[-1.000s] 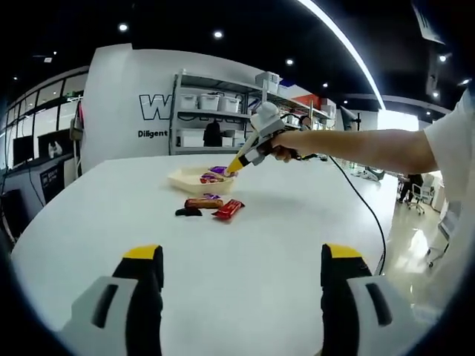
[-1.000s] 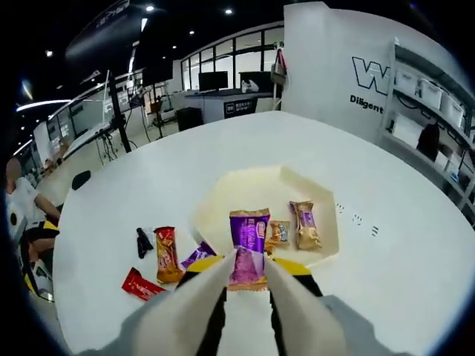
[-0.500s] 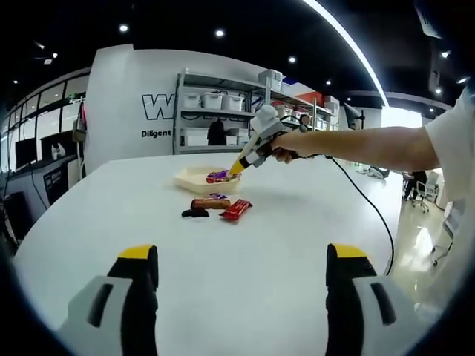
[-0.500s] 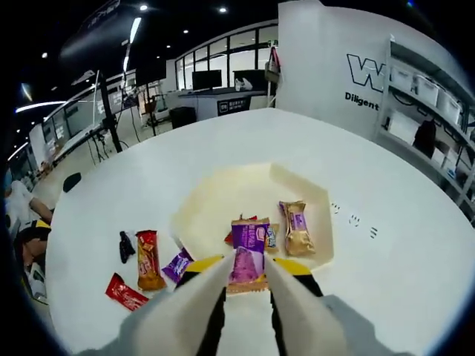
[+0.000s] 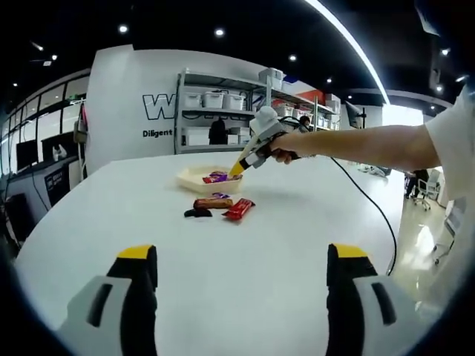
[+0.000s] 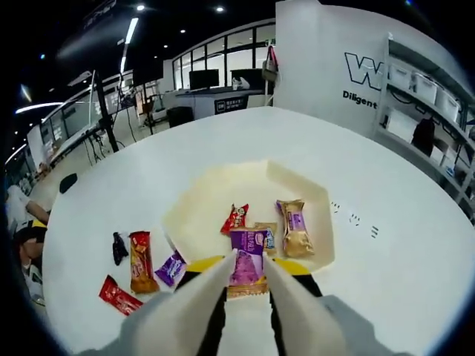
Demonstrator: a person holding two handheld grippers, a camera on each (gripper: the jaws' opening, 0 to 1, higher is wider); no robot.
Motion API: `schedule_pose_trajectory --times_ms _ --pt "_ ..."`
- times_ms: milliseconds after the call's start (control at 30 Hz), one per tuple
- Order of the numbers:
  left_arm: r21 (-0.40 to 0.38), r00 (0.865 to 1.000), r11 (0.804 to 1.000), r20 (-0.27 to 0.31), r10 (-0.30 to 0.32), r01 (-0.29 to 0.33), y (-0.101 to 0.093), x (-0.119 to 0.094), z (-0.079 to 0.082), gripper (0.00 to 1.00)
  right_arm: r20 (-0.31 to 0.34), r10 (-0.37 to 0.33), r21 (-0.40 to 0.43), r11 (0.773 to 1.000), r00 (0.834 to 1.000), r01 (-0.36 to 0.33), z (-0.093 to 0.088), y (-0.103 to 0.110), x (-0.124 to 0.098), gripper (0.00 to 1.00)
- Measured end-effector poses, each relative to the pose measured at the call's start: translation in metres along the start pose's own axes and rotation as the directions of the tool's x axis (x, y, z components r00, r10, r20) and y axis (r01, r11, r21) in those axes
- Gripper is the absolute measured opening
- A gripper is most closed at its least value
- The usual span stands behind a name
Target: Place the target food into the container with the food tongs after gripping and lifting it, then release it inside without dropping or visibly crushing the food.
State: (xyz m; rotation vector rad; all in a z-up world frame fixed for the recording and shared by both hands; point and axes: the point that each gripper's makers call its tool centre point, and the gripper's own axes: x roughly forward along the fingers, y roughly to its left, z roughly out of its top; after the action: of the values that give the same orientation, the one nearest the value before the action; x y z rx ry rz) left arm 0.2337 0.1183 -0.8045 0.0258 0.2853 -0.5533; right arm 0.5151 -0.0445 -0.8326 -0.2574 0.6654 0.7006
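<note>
While the right gripper (image 6: 243, 285) hangs over the near edge of the cream tray (image 6: 215, 215), its 2 fingers (image 6: 199, 297) are clenched on a purple snack packet (image 6: 248, 261), which sticks out ahead of the tips, off the tabletop (image 6: 386, 282). So the gripping and lifting look done; what I judge is left is lowering the packet a little further in and letting go gently. The wrapper shows no obvious crumpling between the fingers.

Just beyond the held packet, inside the tray, lie a red packet (image 6: 236, 218), a gold-and-purple packet (image 6: 293, 228) to the right of the fingers, and a small one (image 6: 267, 236) partly hidden behind the purple wrapper. To the left of the fingers, outside the tray, 4 things wait on the tabletop: a small purple packet (image 6: 171, 268), an orange bar (image 6: 139, 260), a red bar (image 6: 119, 295) and a dark piece (image 6: 119, 248).

From the left gripper view, the left gripper (image 5: 241, 297) is held low and well back from the tray, fingers (image 5: 137, 285) spread wide apart and grasping nothing, with the person's hand (image 5: 286, 144) carrying the right gripper above the tray.
</note>
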Motion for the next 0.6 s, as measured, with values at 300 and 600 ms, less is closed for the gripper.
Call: schedule_pose_trajectory --times_ms 300,600 --pt "-0.005 1.0 1.0 0.001 0.008 -0.008 0.003 -0.003 -0.002 0.93 0.002 -0.035 0.0 0.999 0.999 0.035 0.002 -0.005 0.008 0.16" --pt "-0.012 1.0 1.0 0.0 0.015 -0.015 0.006 -0.004 -0.003 0.93 0.003 -0.031 0.01 0.999 1.0 0.031 0.0 -0.006 0.012 0.16"
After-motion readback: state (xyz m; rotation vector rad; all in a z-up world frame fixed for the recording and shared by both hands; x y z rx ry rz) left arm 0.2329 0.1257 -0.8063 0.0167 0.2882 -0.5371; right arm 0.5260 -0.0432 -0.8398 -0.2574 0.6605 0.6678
